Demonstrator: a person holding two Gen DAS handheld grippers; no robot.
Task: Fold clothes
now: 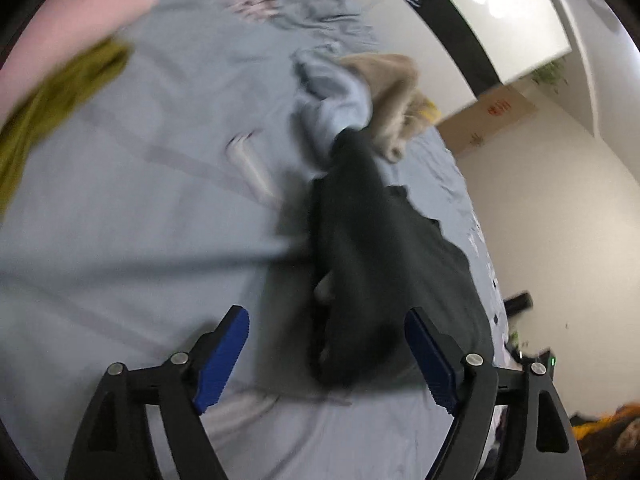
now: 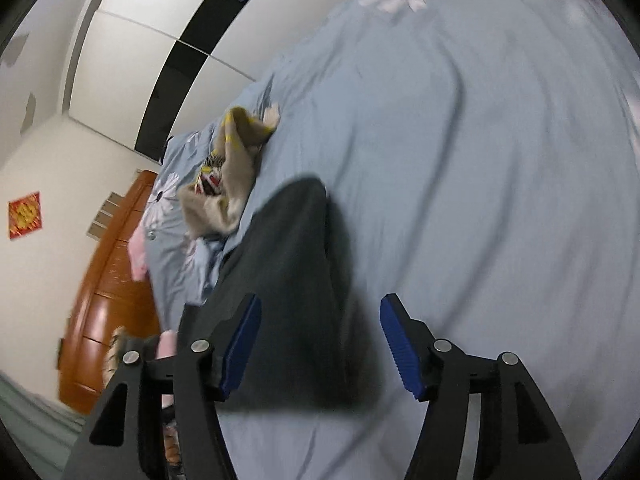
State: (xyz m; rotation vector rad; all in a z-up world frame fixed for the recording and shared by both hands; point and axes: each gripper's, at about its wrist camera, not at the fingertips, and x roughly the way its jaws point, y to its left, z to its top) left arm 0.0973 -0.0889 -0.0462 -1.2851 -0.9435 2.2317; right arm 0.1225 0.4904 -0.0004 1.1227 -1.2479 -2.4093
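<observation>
A dark grey-black garment point(image 1: 372, 264) lies crumpled on the blue bedsheet point(image 1: 140, 220). My left gripper point(image 1: 326, 320) is open, its jaws wide apart just above the garment's near end, holding nothing. In the right wrist view the same dark garment point(image 2: 292, 280) lies between and ahead of my open right gripper point(image 2: 320, 308), which is empty. Both views are motion-blurred.
A light blue garment point(image 1: 336, 100) and a beige garment point(image 1: 396, 92) are piled beyond the dark one; the beige one also shows in the right wrist view point(image 2: 232, 176). An olive-green cloth point(image 1: 60, 96) and a pink one point(image 1: 72, 20) lie at left. A wooden headboard point(image 2: 108, 288) stands at left.
</observation>
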